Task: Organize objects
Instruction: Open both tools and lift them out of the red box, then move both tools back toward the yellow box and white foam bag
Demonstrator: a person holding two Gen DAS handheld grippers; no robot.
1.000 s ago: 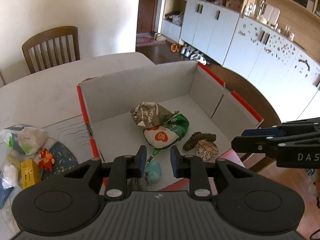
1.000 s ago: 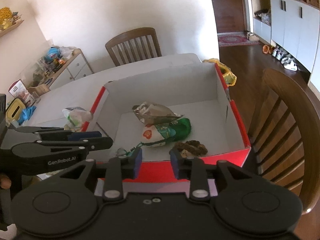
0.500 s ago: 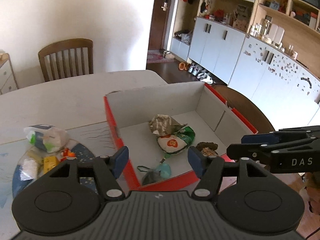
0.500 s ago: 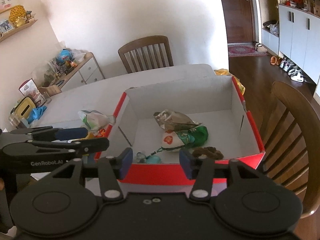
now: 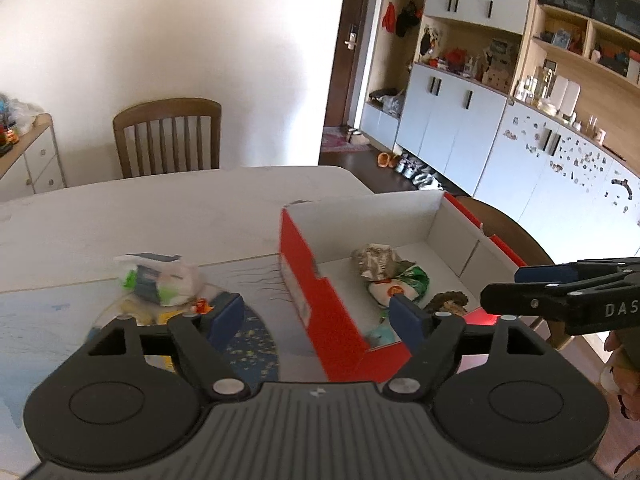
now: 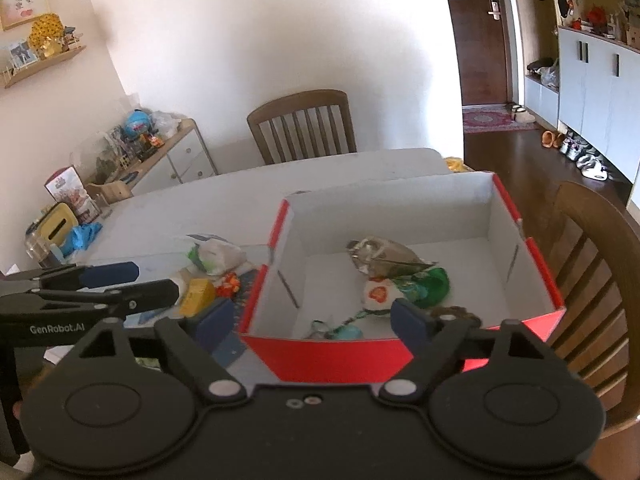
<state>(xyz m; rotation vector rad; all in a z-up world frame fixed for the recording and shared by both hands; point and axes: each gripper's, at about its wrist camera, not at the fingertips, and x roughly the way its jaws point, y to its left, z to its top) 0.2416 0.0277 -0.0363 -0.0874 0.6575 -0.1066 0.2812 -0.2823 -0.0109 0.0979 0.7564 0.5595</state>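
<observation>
- We see a red box [image 6: 400, 354] holding a silver packet [image 6: 380, 256], green bag [image 6: 424, 284] and teal keyring [image 6: 344, 332]
- Both our tongs, left [image 5: 318, 316] marked "GenRobot.AI", right [image 6: 312, 318] marked "DAS", are opening wide, empty

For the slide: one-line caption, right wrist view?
Right gripper, jaws opening and empty, above red box holding snack packets; more items wait on table.

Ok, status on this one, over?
Both hand-held grippers, left and right, opening, nothing between jaws. Red box holds snack bags; small items remain on table. Nothing blocking.
</observation>
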